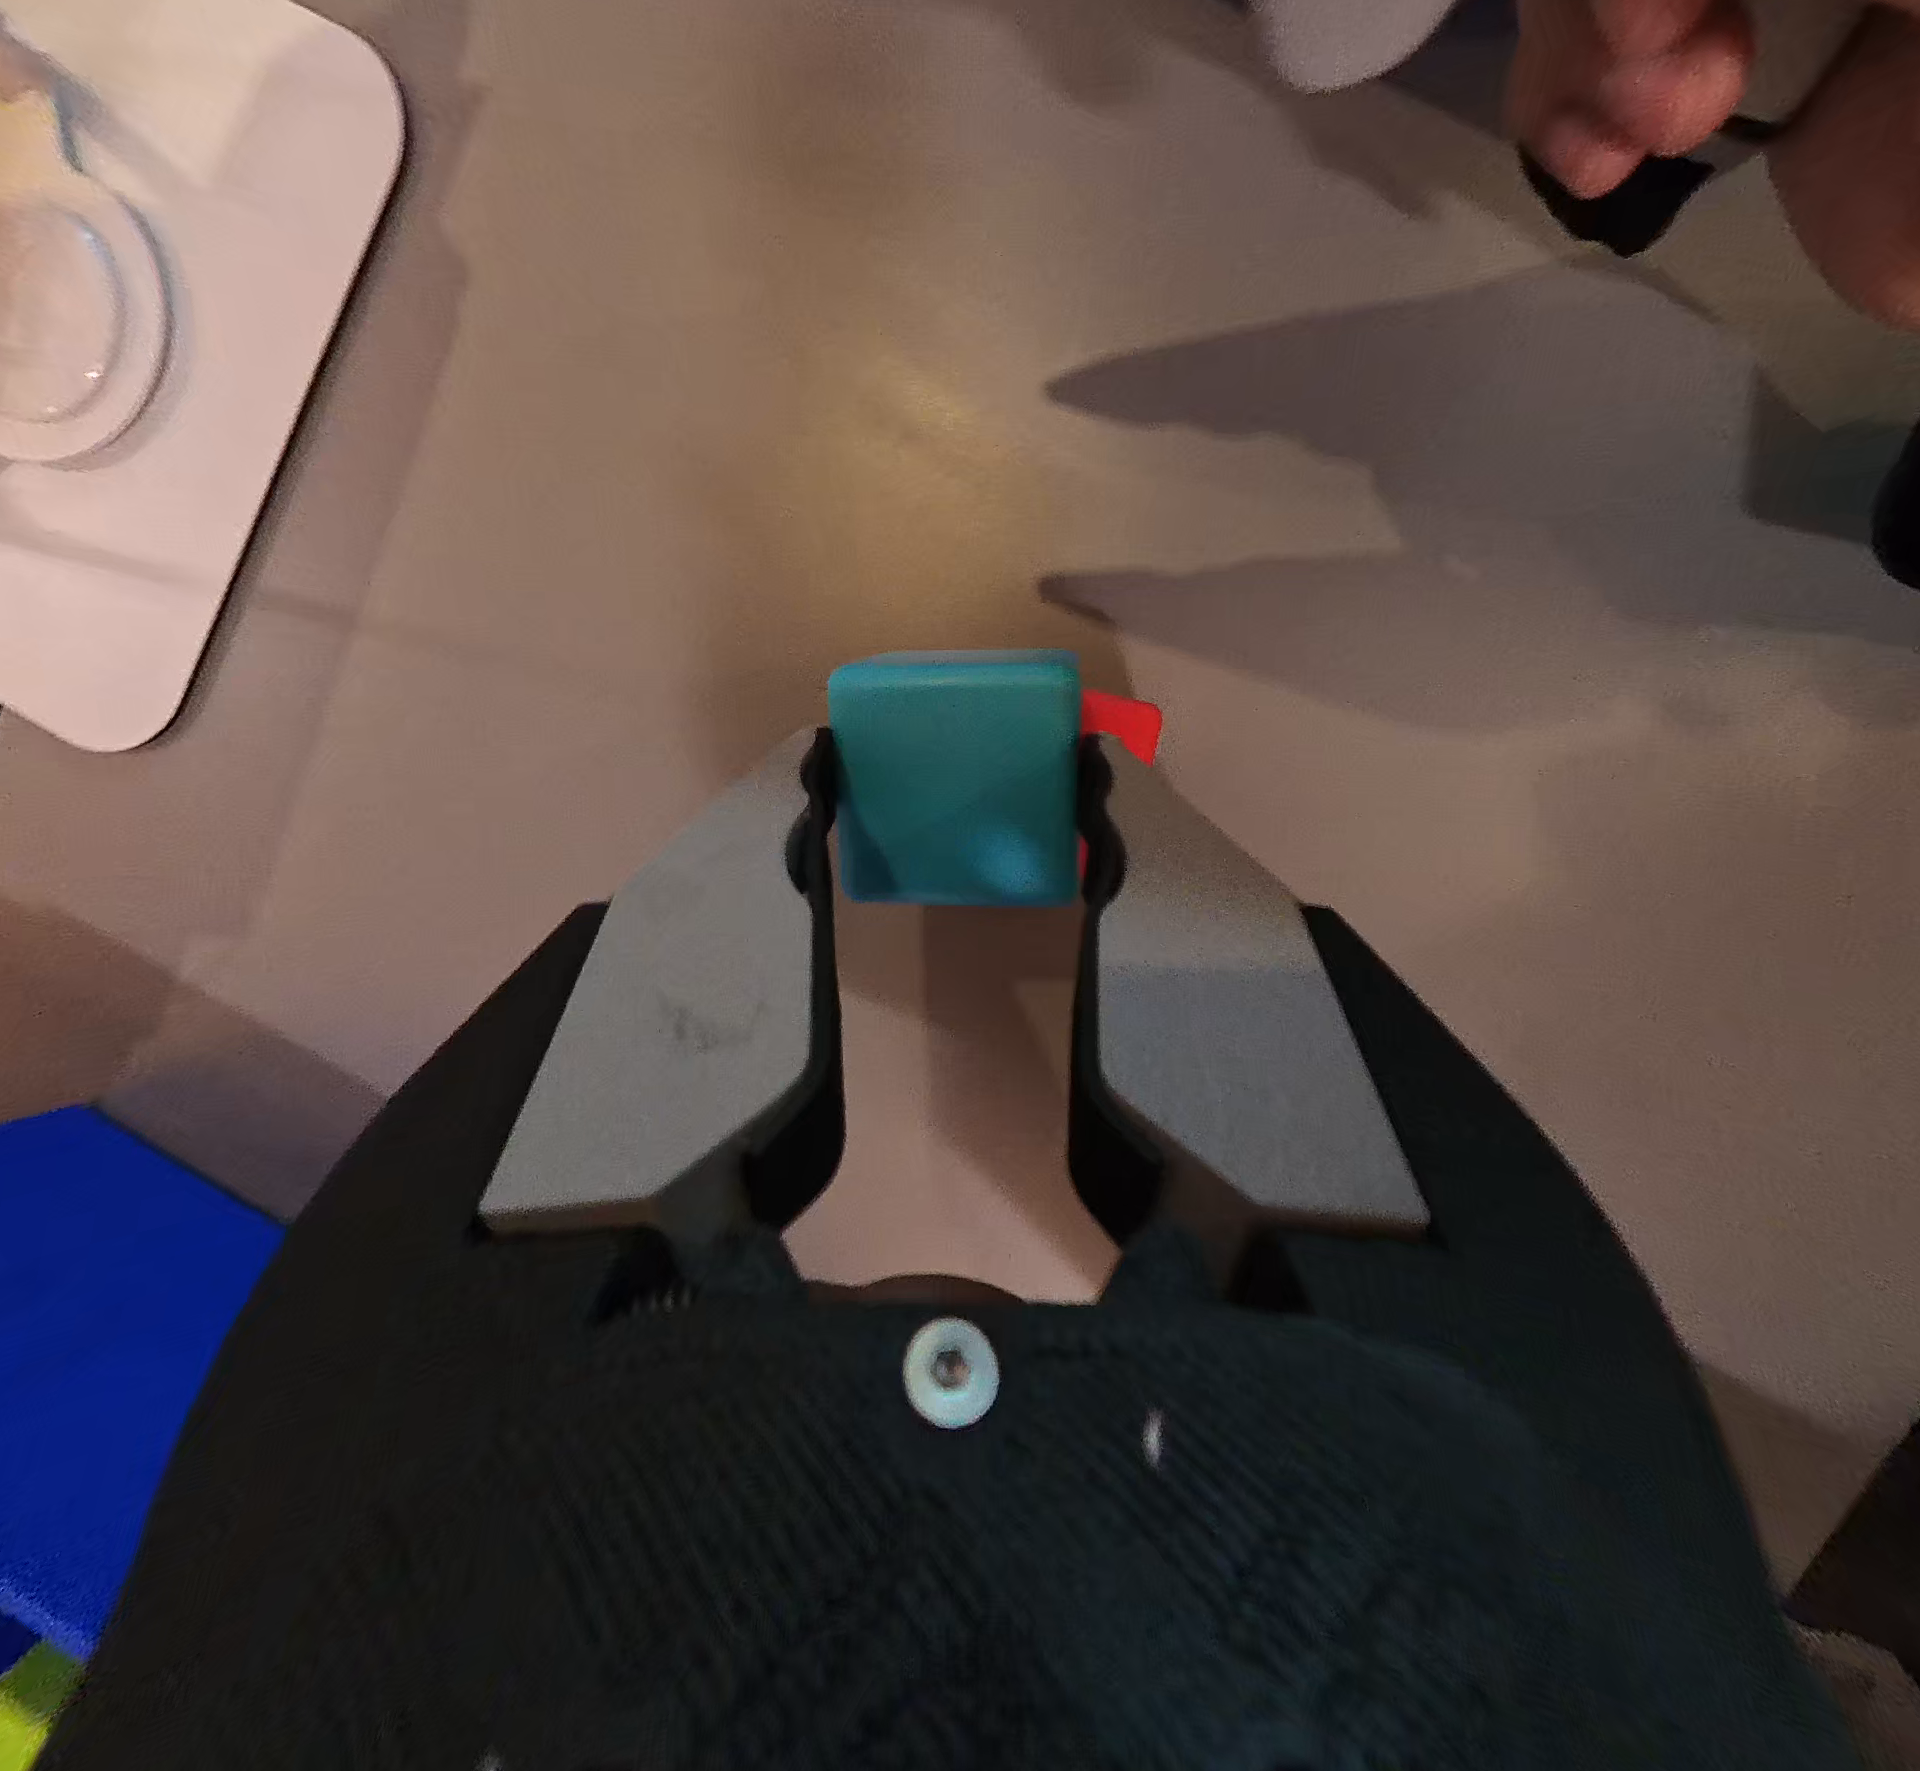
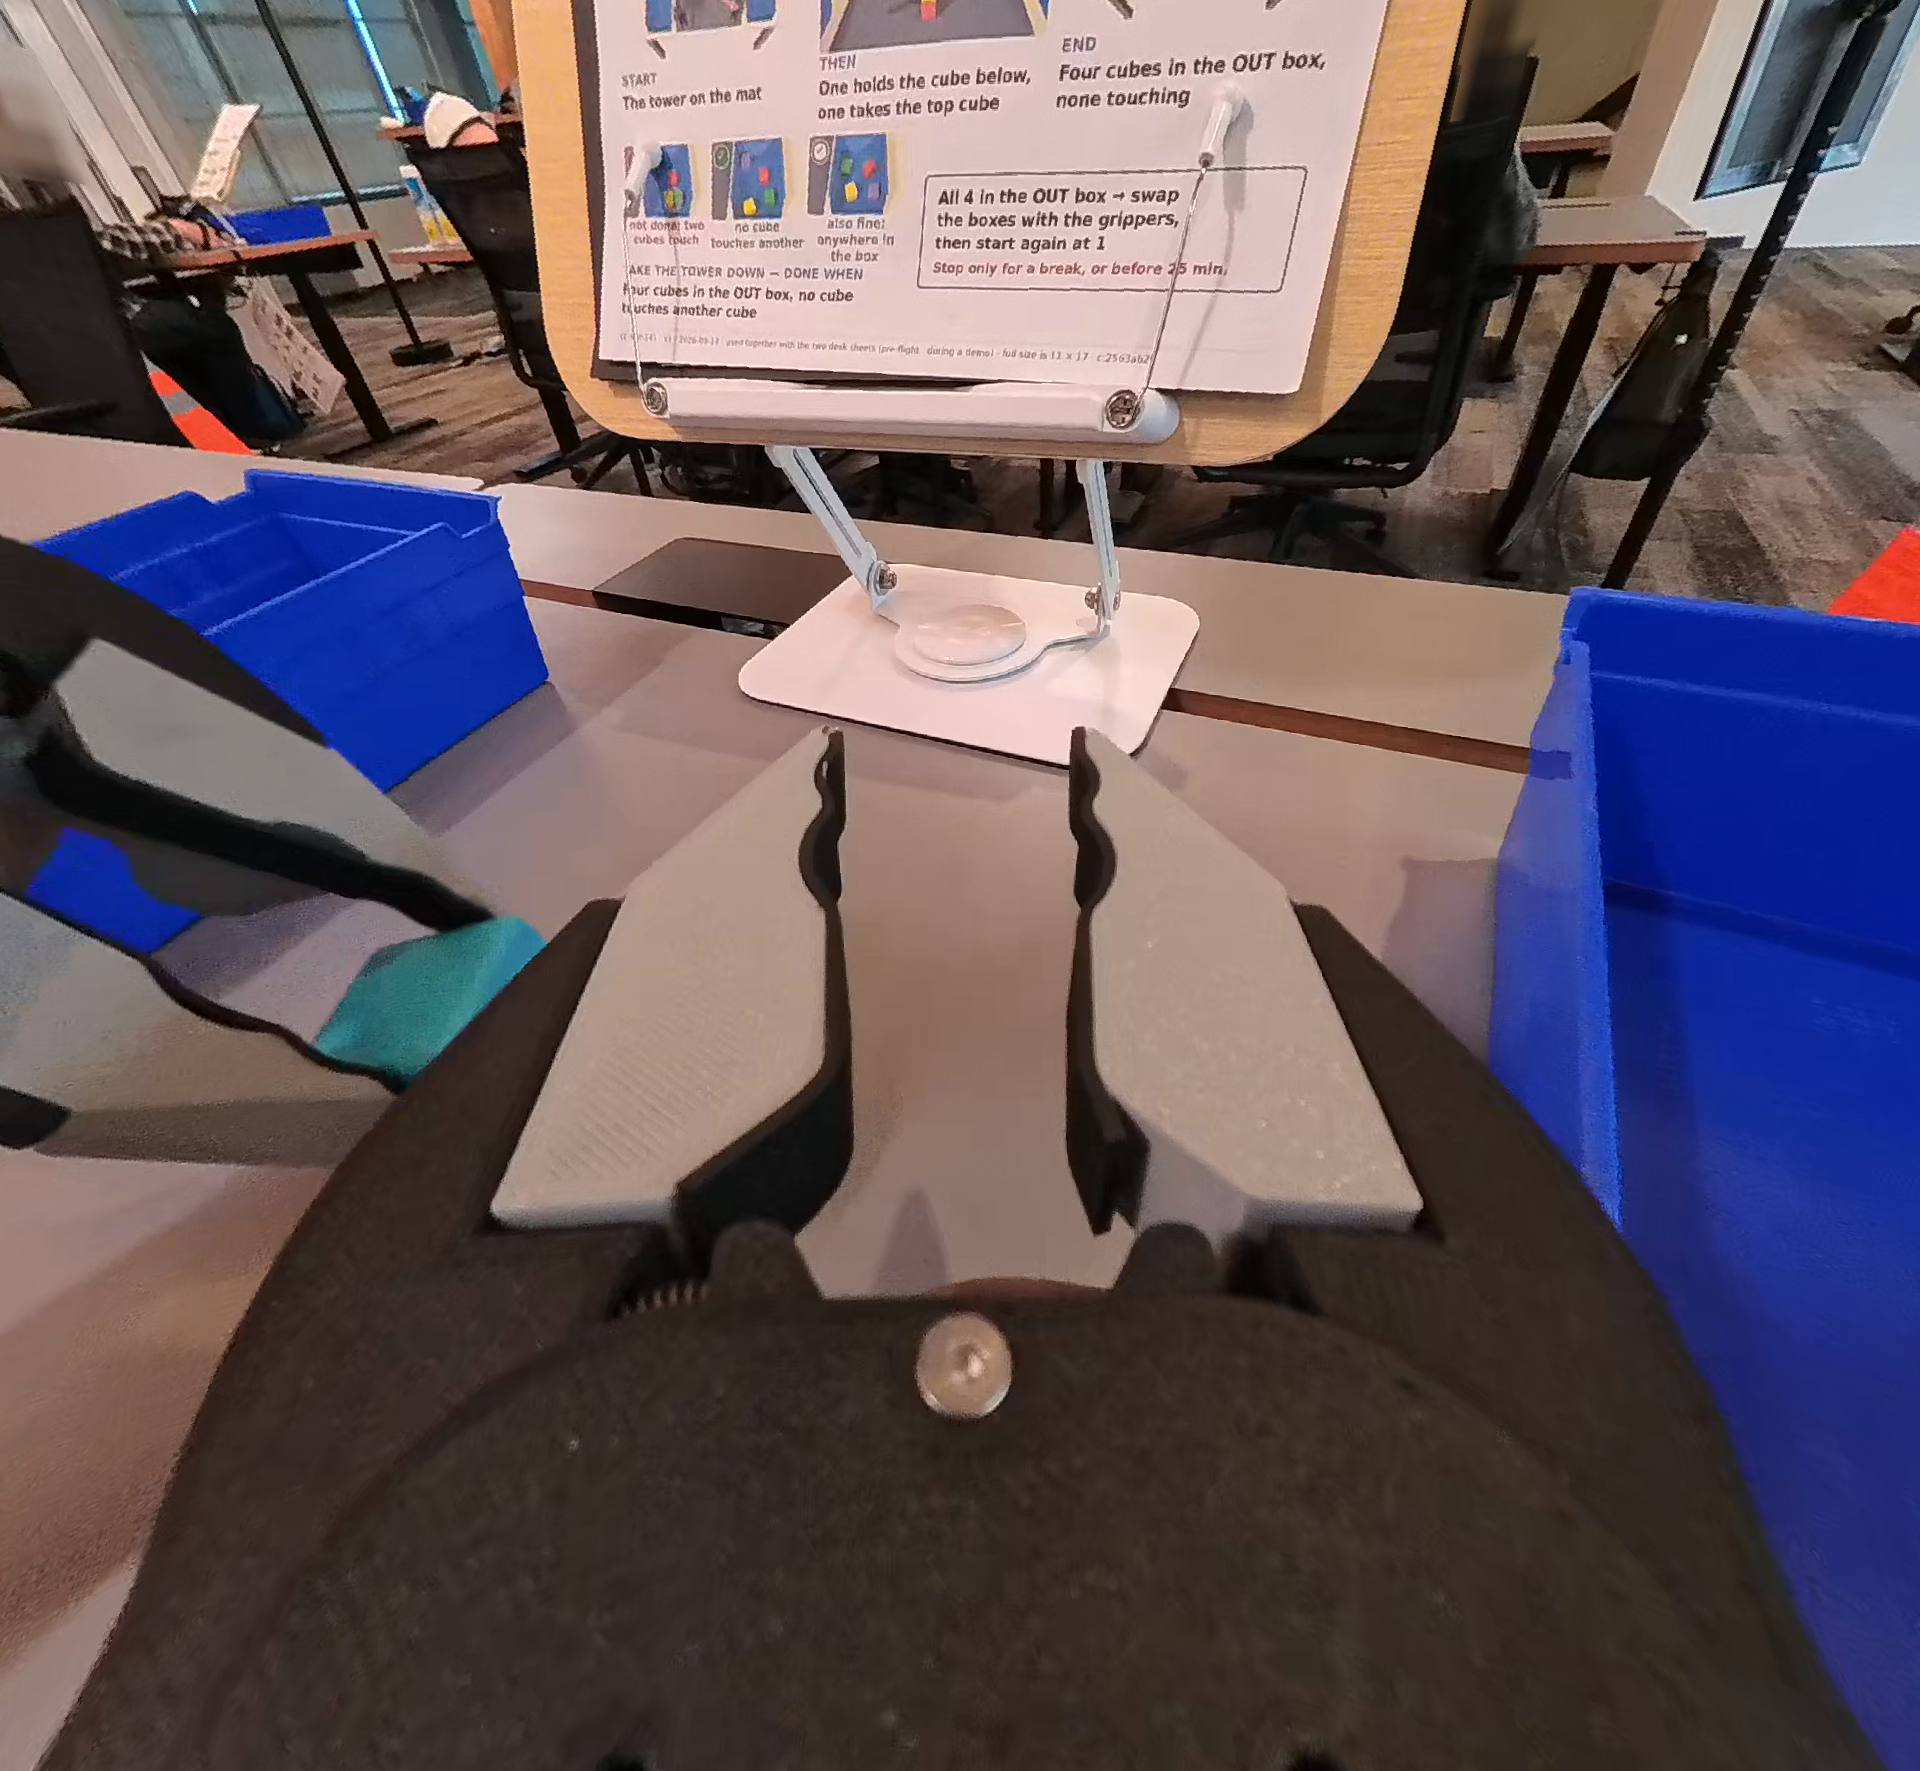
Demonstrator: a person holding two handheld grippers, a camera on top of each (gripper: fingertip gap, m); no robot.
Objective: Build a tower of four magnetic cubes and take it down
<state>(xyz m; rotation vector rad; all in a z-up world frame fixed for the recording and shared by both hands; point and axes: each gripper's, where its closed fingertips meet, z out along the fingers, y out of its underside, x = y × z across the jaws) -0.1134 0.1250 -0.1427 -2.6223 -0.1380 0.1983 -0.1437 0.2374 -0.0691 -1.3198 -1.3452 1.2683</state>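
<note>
In the left wrist view my left gripper [image 1: 951, 776] is shut on a teal cube [image 1: 951, 776], seen from above over the grey table. A red cube [image 1: 1122, 729] peeks out just beyond and below it on the right, mostly hidden. In the right wrist view my right gripper [image 2: 956, 765] is open and empty above the table. The left gripper with the teal cube [image 2: 426, 994] shows at the left edge of that view. A hand on the other gripper's handle [image 1: 1662, 59] shows at the upper right of the left wrist view.
A blue bin [image 2: 343, 599] stands at the left and another blue bin [image 2: 1714, 890] at the right. A white stand base [image 2: 966, 672] holds an instruction board [image 2: 987, 111] at the table's back; it also shows in the left wrist view [image 1: 187, 319]. Tip to tip, the grippers are about 15 cm apart.
</note>
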